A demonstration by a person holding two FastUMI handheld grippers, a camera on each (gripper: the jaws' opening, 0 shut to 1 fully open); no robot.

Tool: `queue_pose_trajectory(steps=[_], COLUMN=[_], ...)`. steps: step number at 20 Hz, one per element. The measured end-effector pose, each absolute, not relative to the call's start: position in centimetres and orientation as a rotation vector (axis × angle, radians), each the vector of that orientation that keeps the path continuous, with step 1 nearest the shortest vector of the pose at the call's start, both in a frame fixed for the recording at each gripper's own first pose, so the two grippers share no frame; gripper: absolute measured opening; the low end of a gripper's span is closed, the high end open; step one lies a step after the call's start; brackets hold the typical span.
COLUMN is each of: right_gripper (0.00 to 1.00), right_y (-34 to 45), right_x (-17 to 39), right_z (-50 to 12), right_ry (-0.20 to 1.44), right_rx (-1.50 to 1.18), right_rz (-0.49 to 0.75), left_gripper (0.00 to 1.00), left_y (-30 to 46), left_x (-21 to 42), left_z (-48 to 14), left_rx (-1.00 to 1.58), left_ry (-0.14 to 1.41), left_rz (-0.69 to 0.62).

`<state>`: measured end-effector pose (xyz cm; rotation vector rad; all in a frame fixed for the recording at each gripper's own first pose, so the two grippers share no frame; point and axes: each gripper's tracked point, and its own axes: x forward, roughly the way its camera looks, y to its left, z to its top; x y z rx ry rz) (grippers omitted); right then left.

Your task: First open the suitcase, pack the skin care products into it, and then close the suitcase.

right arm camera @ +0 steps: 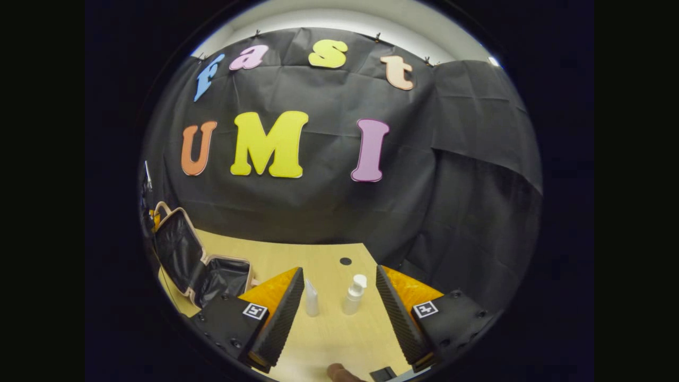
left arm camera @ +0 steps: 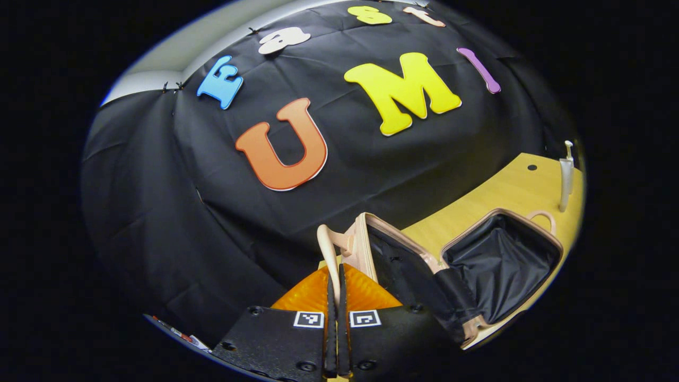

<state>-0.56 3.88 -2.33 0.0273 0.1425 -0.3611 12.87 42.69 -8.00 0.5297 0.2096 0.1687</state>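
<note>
1. The suitcase (left arm camera: 477, 265) lies open on the table (left arm camera: 509, 185), so the first step looks done.
2. The left gripper (left arm camera: 336, 297) pinches the case's handle (left arm camera: 329, 249), jaws nearly closed.
3. The right gripper (right arm camera: 339, 307), jaws wide, faces a tube (right arm camera: 311, 298) and pump bottle (right arm camera: 354, 294), both unpacked; closing remains.

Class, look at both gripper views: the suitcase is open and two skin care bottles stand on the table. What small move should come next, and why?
Probably ease the right gripper forward and close on the pump bottle. The suitcase already lies open, its lid held by the left gripper; the right's jaws stand wide with the pump bottle and tube between them, unpacked.
</note>
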Motion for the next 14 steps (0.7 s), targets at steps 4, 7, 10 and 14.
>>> queue_pose_trajectory(steps=[4, 7, 10, 14], right_gripper=[0.81, 0.81, 0.81, 0.81], right_y=[3.8, 4.3, 5.1, 6.2], right_x=[-0.9, -0.7, -0.1, 0.9], right_z=[-3.6, -4.3, -4.4, -4.6], right_ry=[0.18, 0.204, 0.21, 0.228], right_rx=[0.026, -0.005, -0.028, -0.049], right_rz=[-0.377, -0.38, -0.363, -0.346], left_gripper=[0.04, 0.04, 0.04, 0.04], left_y=[47.4, 50.5, 51.8, 53.6], left_x=[12.6, 12.4, 12.6, 13.3], left_z=[-11.9, -16.3, -19.8, -23.7], left_rx=[0.483, 0.467, 0.412, 0.346], left_ry=[0.295, 0.387, 0.442, 0.506], left_rz=[0.191, 0.213, 0.208, 0.193])
